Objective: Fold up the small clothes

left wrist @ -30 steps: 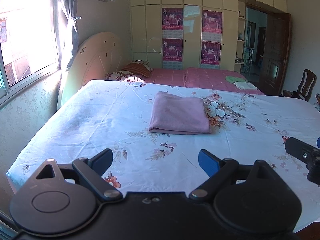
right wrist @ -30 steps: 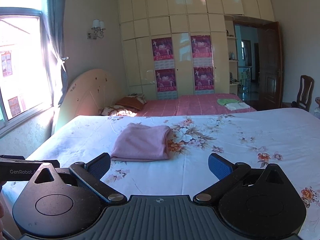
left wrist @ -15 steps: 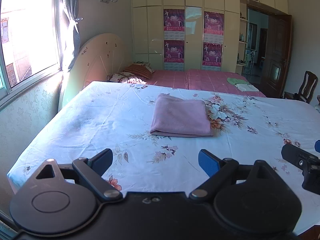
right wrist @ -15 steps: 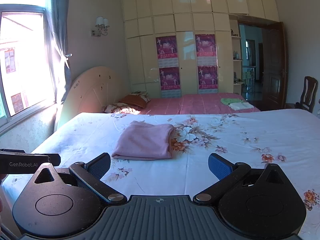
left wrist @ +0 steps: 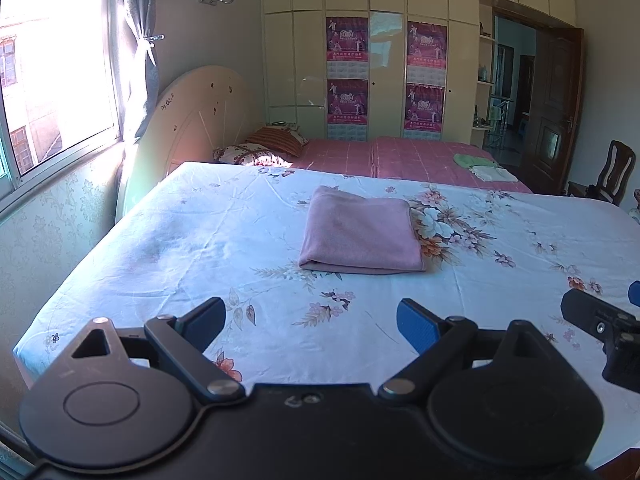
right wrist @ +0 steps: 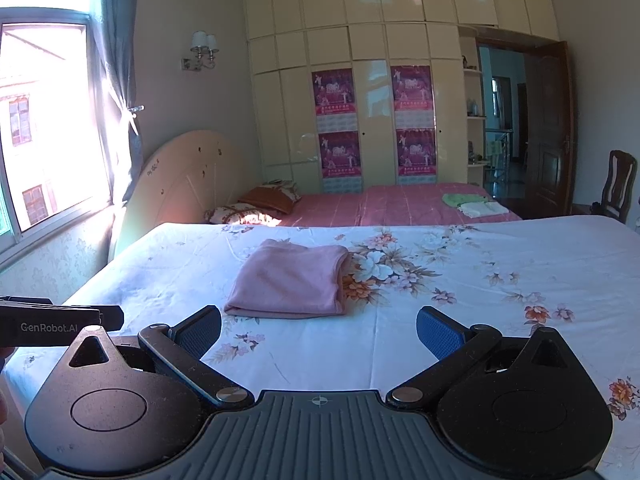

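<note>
A pink cloth point(left wrist: 360, 236) lies folded into a neat rectangle on the floral white bedsheet point(left wrist: 224, 240); it also shows in the right wrist view point(right wrist: 292, 280). My left gripper point(left wrist: 312, 322) is open and empty, held above the sheet well short of the cloth. My right gripper point(right wrist: 319, 330) is open and empty, also short of the cloth and a little to its right. The right gripper's body shows at the right edge of the left wrist view point(left wrist: 600, 324). The left gripper's body shows at the left edge of the right wrist view point(right wrist: 60, 326).
A second bed with a pink cover point(left wrist: 400, 156) stands behind, with pillows point(left wrist: 264, 148) and folded green and white cloths point(left wrist: 480, 166) on it. A window and curtain are on the left, a wardrobe at the back, a wooden chair point(left wrist: 612, 172) and door on the right.
Both grippers have drawn back and risen slightly from the bed; the folded pink cloth has not moved. Both stay open.
</note>
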### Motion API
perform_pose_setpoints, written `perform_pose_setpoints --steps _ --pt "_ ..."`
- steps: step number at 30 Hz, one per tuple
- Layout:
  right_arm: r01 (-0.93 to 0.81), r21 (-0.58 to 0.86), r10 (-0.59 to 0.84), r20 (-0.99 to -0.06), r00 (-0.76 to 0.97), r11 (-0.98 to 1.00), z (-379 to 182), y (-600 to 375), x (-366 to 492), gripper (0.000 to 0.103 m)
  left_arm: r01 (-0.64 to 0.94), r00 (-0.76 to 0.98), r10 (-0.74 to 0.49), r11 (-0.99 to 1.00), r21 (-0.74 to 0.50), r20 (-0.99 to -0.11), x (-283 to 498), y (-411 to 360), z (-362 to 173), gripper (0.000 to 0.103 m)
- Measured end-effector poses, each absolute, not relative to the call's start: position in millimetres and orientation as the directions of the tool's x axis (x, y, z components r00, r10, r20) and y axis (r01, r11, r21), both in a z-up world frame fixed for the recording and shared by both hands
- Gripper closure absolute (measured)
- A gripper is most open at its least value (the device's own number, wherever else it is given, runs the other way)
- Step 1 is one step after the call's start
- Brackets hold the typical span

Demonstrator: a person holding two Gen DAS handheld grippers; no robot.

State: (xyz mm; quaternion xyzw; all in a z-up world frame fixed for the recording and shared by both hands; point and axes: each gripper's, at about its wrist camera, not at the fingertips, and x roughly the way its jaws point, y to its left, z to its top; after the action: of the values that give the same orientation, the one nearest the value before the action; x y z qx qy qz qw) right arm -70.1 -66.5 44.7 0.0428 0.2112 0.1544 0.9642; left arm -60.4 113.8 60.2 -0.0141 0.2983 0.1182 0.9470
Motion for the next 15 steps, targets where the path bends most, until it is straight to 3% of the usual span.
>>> perform_pose_setpoints --steps 15 --pt "-0.292 0.149 0.328 -0.409 0.852 0.945 41.1 -61.0 -61.1 0.000 -0.231 0.788 0.213 0.972 0.044 -0.578 -56.6 115.5 56.1 0.011"
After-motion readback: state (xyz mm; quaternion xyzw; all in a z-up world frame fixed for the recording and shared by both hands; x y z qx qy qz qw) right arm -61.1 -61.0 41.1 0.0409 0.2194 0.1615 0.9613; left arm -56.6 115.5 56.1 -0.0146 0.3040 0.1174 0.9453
